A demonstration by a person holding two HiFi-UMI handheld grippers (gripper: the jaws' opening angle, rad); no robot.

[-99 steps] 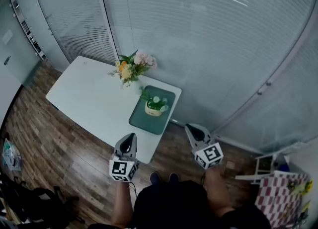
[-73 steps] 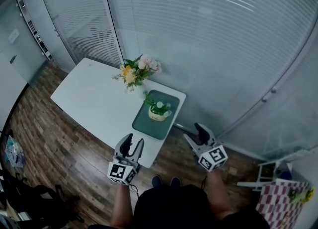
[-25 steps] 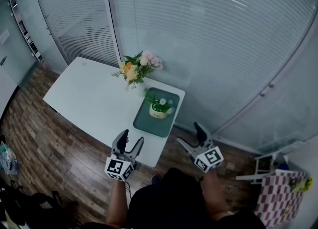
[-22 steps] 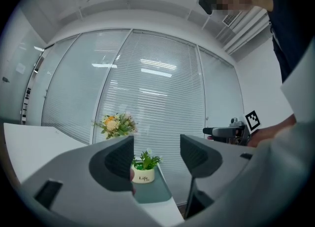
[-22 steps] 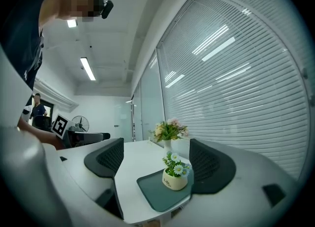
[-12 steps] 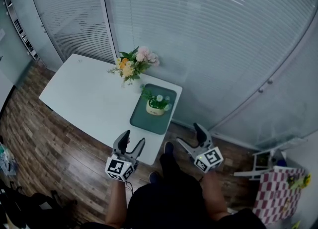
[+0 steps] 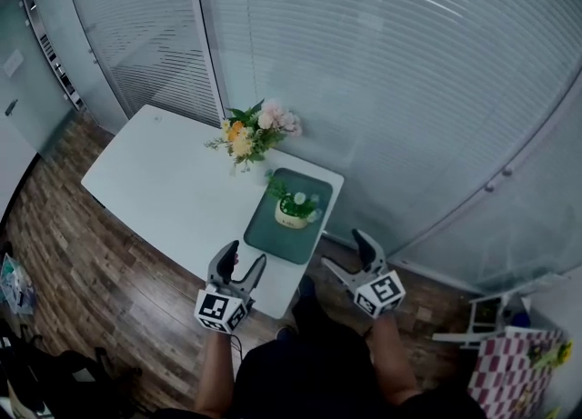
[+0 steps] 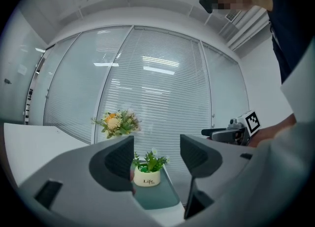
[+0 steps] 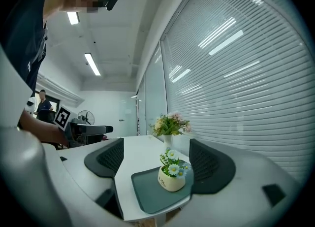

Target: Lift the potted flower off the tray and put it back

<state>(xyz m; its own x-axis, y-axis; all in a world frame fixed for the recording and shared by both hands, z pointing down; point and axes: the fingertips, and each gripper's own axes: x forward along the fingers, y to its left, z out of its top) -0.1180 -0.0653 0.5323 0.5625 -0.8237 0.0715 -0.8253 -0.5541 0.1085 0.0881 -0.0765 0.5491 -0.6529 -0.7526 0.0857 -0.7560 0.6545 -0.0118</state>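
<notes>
On tray [image 7: 276,243] at near end of table [image 7: 155,172], potted flower [image 7: 294,209] upright. Spread, empty, well short: left gripper [image 7: 244,257], right gripper [image 7: 345,252]. Probably light, stiff, slick ceramic: pinch pot sides, never stems.

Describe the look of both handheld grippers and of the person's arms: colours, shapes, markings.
The left gripper and right gripper match. Each has a grey moulded body that forks into two broad jaws lined with dark, finely textured pads. Each carries at its rear a white cube printed with black square markers. The person wears a dark top, and the forearms are bare.
</notes>
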